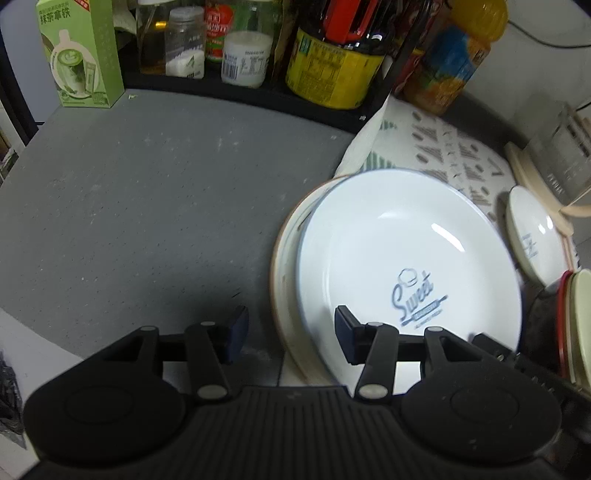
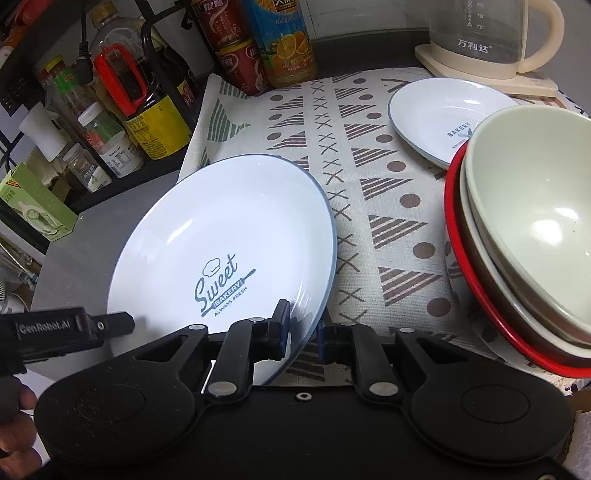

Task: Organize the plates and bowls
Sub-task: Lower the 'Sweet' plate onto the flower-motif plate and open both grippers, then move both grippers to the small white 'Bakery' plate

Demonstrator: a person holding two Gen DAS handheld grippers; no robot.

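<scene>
Your right gripper (image 2: pixel 300 334) is clamped on the near rim of the large white "Sweet Bakery" plate (image 2: pixel 221 258), holding it tilted over the place where the grey counter (image 1: pixel 147 203) meets the left edge of the patterned cloth (image 2: pixel 369 206). In the left wrist view that plate sits over a cream, brown-rimmed plate (image 1: pixel 286 266) at the counter's right side; whether the two touch cannot be told. Your left gripper (image 1: pixel 291 332) stands released, one pad over bare counter and the other over the white plate's near edge, gripping nothing. The step in hand looks like settling the white plate onto the cream one: lower it level, centre the rims before you let go, and keep the freed left gripper clear of the near edge (a tilted drop could chip either rim). At the cloth's right edge, a red-rimmed bowl (image 2: pixel 480 295) carries a pale bowl (image 2: pixel 524 206) nested inside, with what looks like a third rim between them; the top one is empty. A small white "Bakery" plate (image 2: pixel 432 110) lies empty toward the far right corner of the cloth, beside an empty glass kettle (image 2: pixel 495 33). Bottles and jars fill the black rack (image 1: pixel 240 88) along the counter's far edge.
</scene>
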